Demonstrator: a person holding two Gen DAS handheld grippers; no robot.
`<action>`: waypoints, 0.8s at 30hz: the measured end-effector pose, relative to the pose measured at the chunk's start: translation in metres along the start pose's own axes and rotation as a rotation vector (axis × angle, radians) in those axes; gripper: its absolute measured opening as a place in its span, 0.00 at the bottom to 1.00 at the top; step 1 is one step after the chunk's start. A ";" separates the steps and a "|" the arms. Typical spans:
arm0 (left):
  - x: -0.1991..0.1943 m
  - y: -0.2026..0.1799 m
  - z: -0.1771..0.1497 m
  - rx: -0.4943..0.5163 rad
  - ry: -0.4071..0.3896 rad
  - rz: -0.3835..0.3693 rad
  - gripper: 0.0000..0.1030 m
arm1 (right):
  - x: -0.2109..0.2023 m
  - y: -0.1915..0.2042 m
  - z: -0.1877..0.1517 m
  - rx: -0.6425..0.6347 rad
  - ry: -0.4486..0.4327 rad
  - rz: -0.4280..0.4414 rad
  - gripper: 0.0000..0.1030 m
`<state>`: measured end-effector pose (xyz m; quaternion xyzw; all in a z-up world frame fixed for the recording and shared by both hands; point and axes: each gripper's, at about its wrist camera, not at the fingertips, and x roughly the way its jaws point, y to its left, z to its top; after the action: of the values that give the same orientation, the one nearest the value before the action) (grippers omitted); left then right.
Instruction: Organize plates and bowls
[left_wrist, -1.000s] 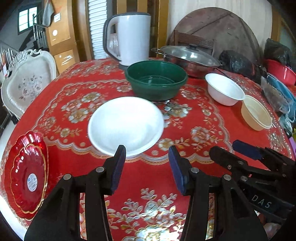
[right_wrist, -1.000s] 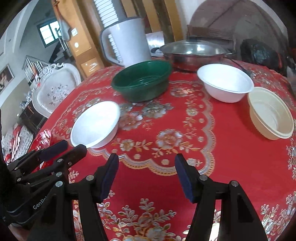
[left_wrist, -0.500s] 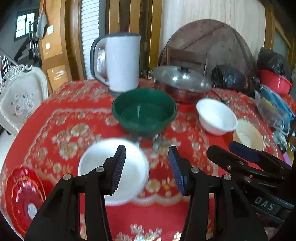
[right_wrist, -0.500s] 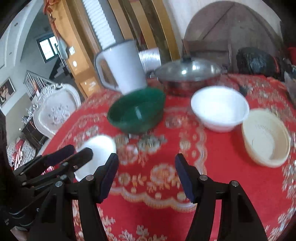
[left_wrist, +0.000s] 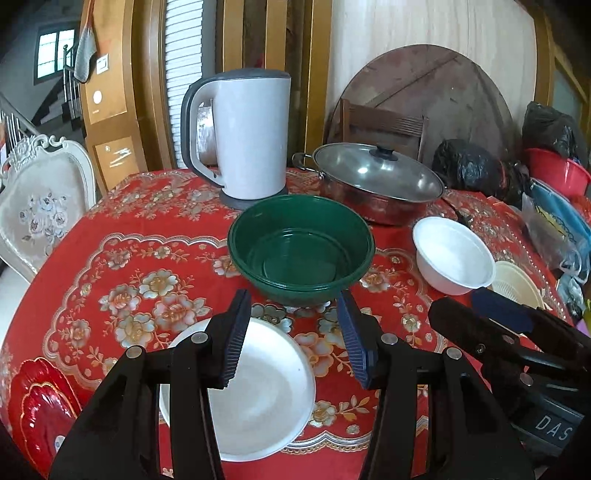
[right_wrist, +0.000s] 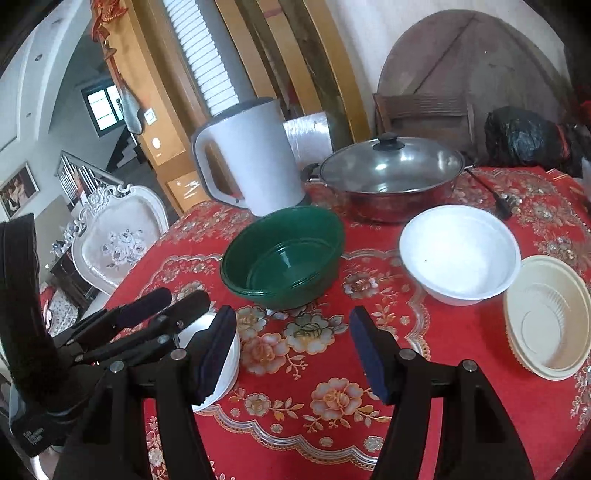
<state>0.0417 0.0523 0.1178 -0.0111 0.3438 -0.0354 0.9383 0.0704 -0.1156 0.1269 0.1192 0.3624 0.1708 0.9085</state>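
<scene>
Looking along the left gripper (left_wrist: 291, 332), the left wrist view shows both fingers (left_wrist: 232, 339) spread apart with nothing between them. Directly below them a white shallow bowl (left_wrist: 266, 391) sits on the desk (left_wrist: 122, 236), which carries a red floral cloth. A green bowl (left_wrist: 301, 251) stands beyond the fingertips at the middle of the desk. A white kettle (left_wrist: 251, 133) stands behind the green bowl; a lidded steel pot (left_wrist: 376, 181) stands to the right of the kettle. A deeper white bowl (left_wrist: 452, 254) sits right of the green bowl, well apart from it. A cream bowl (left_wrist: 517, 284) lies just beyond the deeper white bowl, partly hidden by the right gripper (left_wrist: 480, 314). Stacked red plates (left_wrist: 40, 402) rest at the desk's lower left edge.

Looking along the right gripper (right_wrist: 291, 347), the right wrist view shows its fingers (right_wrist: 218, 350) spread apart and empty, above bare cloth. The left gripper (right_wrist: 162, 306) enters from the left, over the white shallow bowl (right_wrist: 229, 365), which the near finger partly hides. The green bowl (right_wrist: 282, 258) sits ahead at centre. The deeper white bowl (right_wrist: 460, 254) lies to the right, with the cream bowl (right_wrist: 546, 317) just beside it at the right edge. The kettle (right_wrist: 255, 162) and steel pot (right_wrist: 388, 177) stand at the back. The red plates are not visible in this view.
</scene>
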 end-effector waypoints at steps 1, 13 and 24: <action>0.000 0.000 0.000 0.001 0.001 -0.001 0.47 | -0.001 0.000 0.000 -0.005 -0.003 -0.005 0.63; 0.007 0.002 -0.001 -0.004 0.018 0.017 0.47 | 0.012 -0.005 0.001 0.023 0.025 -0.006 0.64; 0.006 0.005 0.000 -0.008 0.018 0.017 0.47 | 0.014 -0.005 0.000 0.017 0.023 -0.003 0.64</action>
<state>0.0464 0.0568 0.1133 -0.0116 0.3526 -0.0263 0.9353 0.0808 -0.1144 0.1169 0.1243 0.3746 0.1676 0.9034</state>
